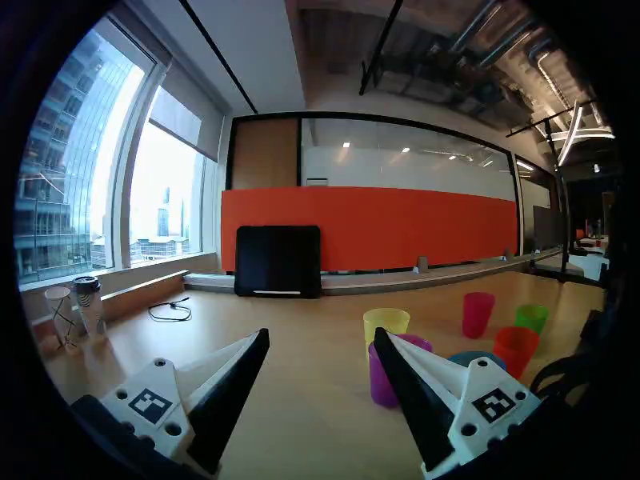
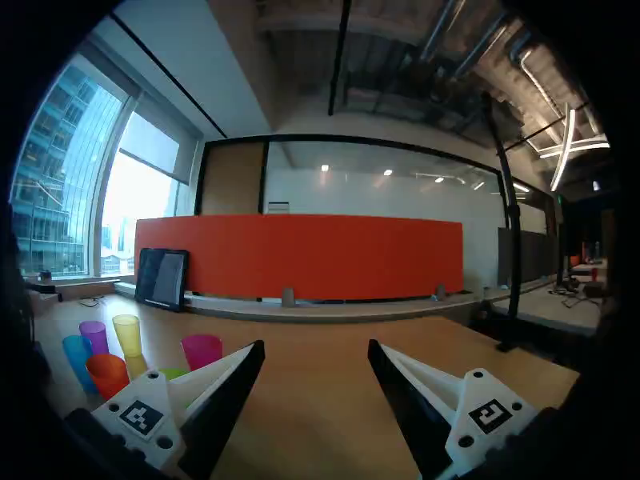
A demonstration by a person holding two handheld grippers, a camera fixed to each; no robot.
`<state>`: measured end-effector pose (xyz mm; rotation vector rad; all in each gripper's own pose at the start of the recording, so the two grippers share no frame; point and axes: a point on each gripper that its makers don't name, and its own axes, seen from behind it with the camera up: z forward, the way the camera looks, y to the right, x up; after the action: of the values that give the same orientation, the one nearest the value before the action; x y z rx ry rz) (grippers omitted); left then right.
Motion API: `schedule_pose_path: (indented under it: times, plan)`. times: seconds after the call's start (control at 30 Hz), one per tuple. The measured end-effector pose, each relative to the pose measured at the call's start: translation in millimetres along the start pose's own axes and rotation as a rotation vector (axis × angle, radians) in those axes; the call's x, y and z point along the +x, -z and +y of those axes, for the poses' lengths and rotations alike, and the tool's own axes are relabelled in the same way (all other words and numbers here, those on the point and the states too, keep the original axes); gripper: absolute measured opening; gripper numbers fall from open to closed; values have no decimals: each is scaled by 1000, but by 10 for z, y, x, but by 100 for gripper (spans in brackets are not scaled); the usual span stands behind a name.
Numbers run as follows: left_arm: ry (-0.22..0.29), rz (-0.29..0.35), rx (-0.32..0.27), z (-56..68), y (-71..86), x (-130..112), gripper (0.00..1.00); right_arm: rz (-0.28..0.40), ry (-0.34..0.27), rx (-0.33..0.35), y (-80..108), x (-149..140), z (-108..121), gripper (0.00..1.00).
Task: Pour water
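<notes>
- My left gripper (image 1: 320, 336) is spread wide with nothing between its fingers. Bare table (image 1: 320, 408) shows through the gap.
- The cups stand in a loose cluster ahead of it and off to its right.
- The yellow cup (image 1: 386, 322) sits just beyond the right fingertip, and the purple cup (image 1: 382, 386) is partly hidden behind that finger.
- Farther right are the blue cup (image 1: 472, 358), orange cup (image 1: 516, 349), pink cup (image 1: 478, 314) and green cup (image 1: 531, 318).
- Every cup is upright, long axis vertical and mouth pointing up. I cannot tell whether any holds water.
- My right gripper (image 2: 314, 346) is also spread and empty. From it the cups lie low to the left, beside and beyond its left finger, with the green one mostly hidden behind that finger.
- A dark tablet (image 1: 278, 261) leans against the orange wall (image 1: 400, 228), far ahead of the left gripper.
- A paper cup (image 1: 88, 304) stands well off to its left, by the window.
</notes>
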<state>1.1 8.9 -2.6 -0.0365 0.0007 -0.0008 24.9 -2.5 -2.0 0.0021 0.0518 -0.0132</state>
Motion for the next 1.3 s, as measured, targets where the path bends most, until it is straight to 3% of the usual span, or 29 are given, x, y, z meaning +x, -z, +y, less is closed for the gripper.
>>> schedule_pose_path:
  times: [0.5, 1.3]
  plan:
    - [0, 0, 0, 7, -3, -1, 97, -40, -25, -6, -11, -209, 54, 100]
    - [0, 0, 0, 9, -4, -2, 98, -50, -12, 1, -3, -227, 25, 100]
